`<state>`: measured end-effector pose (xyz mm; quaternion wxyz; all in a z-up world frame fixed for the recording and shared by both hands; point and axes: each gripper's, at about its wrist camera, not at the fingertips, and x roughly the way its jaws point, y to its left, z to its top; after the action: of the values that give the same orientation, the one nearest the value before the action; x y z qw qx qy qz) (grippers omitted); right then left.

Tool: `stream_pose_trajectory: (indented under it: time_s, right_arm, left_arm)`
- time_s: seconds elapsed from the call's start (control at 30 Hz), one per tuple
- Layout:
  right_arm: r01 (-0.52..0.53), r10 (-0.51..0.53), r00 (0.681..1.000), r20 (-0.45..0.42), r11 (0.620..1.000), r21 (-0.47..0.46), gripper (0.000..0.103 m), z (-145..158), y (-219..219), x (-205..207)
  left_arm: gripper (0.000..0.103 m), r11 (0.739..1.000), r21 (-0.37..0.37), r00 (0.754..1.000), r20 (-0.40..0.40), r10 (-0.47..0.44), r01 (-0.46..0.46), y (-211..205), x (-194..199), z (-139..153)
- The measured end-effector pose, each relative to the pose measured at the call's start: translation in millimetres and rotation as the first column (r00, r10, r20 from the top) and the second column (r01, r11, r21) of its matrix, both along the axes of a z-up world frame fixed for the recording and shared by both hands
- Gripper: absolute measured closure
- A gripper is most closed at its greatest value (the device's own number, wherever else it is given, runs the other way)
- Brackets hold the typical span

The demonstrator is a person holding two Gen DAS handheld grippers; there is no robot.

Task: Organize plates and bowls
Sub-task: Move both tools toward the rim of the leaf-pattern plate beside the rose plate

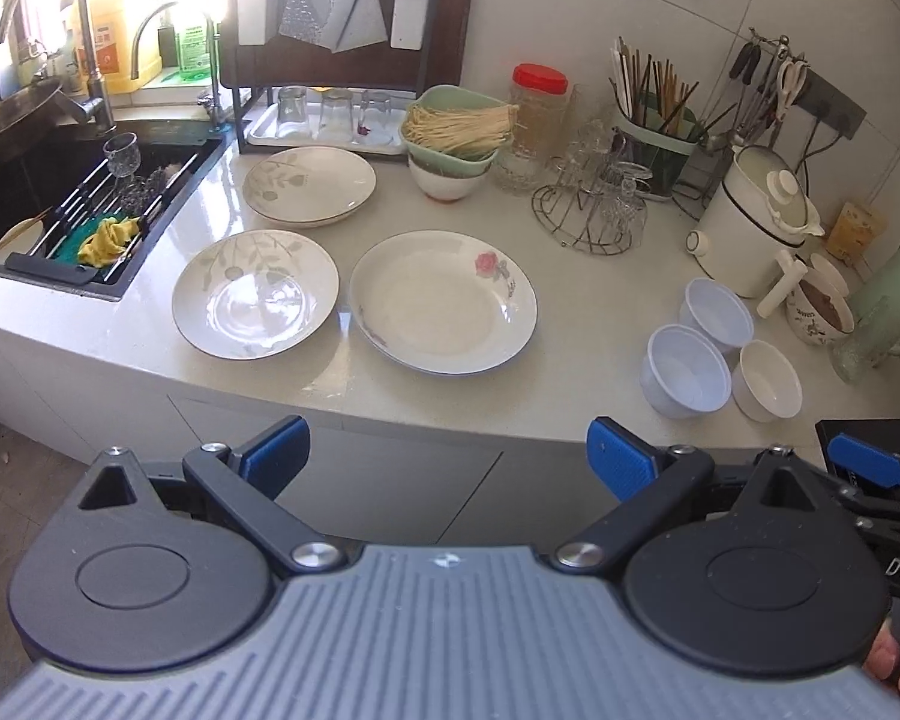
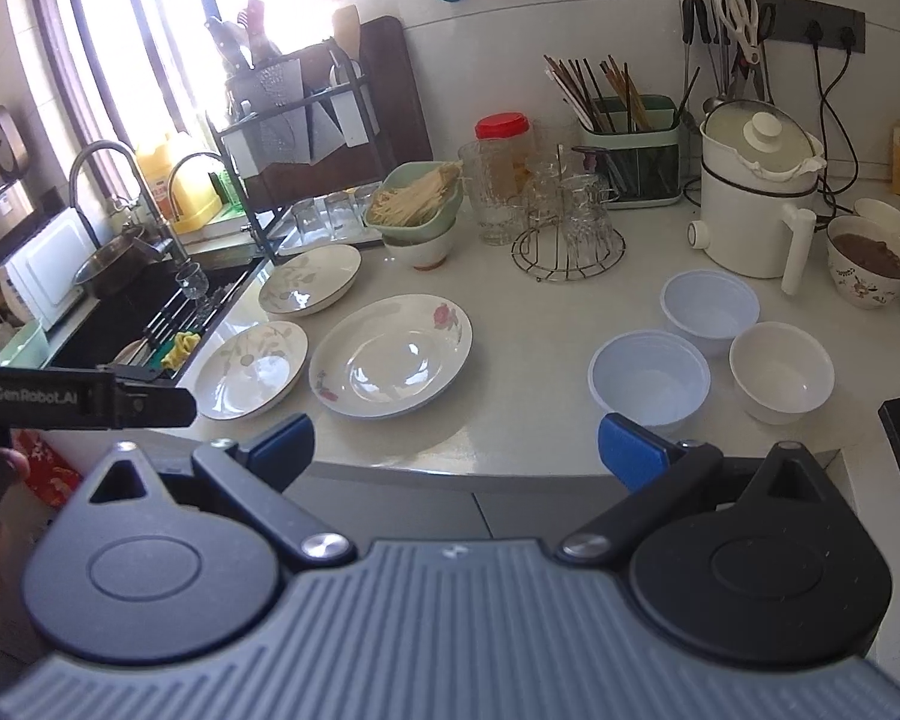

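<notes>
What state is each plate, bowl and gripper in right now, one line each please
Left gripper: open, empty, short of the counter.
Right gripper: open, empty.
Rose plate: upright, empty, unstacked.
Two leaf plates: upright, empty, apart.
Three small bowls: upright, empty, clustered side by side.
Green bowl: holds noodles, stacked on a white bowl.
Glasses on the tray: upside down.
</notes>
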<state>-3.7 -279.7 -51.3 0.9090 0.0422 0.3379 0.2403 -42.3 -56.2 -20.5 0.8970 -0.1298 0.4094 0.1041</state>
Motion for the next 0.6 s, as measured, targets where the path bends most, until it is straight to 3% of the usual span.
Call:
stream_pose_trajectory:
  time_s: [0.23, 0.47, 0.6]
  right_arm:
    - [-0.032, 0.032, 0.999, 0.002, 0.999, 0.007, 0.000, -5, 8, 2]
    - [-0.079, 0.079, 0.997, 0.011, 0.996, 0.051, 0.000, -11, 23, -2]
    - [-0.096, 0.096, 0.995, 0.011, 0.994, 0.050, 0.000, -15, 33, -4]
  left_arm:
    - [0.003, 1.000, 0.011, 1.000, 0.009, 0.015, -0.015, 6, -1, -4]
    - [0.003, 0.996, 0.074, 0.999, 0.011, 0.042, -0.043, 26, 4, 1]
    - [0.003, 0.996, 0.054, 0.998, -0.010, 0.068, -0.067, 43, 5, -2]
